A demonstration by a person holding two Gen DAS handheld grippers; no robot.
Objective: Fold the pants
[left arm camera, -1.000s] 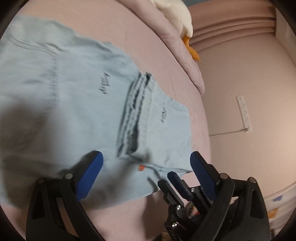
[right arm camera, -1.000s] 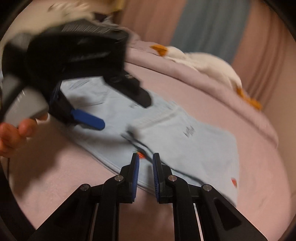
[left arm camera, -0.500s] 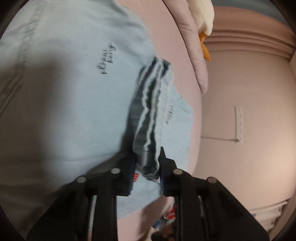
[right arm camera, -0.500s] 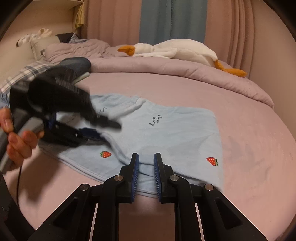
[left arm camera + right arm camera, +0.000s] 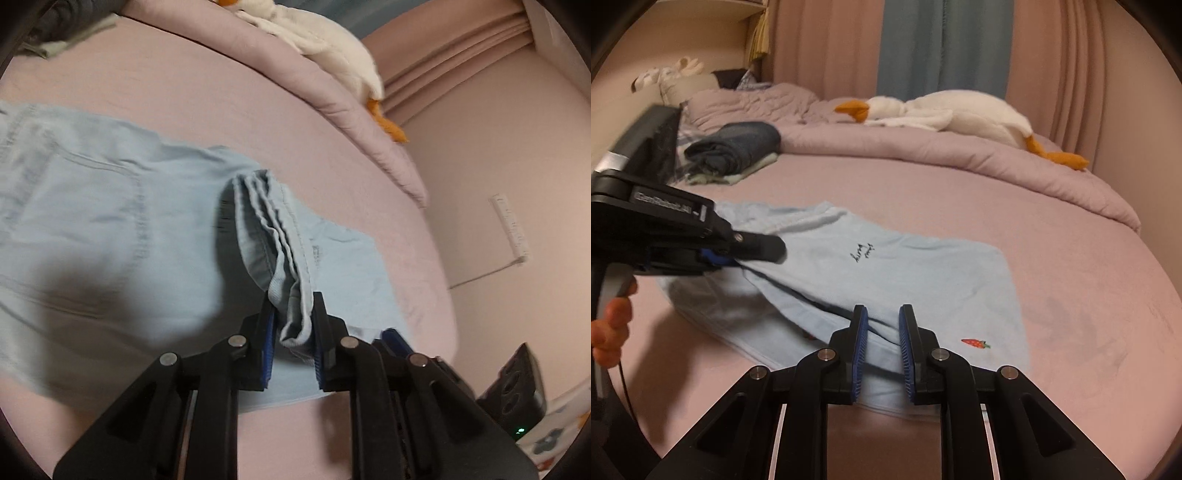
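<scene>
Left hand-held gripper (image 5: 293, 325) clamped on one pants (image 5: 110, 236) waistband; right hand-held gripper (image 5: 882, 343) nearly closed, empty.

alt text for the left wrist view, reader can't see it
The left gripper is shut on a bunched hem of light blue pants spread on a pink bed. A white plush goose lies along the far edge.

bed (image 5: 1052, 258) – pink sheet | curtains (image 5: 945, 48) – pink and blue | wall (image 5: 517, 122) – pinkish, dim light
</scene>
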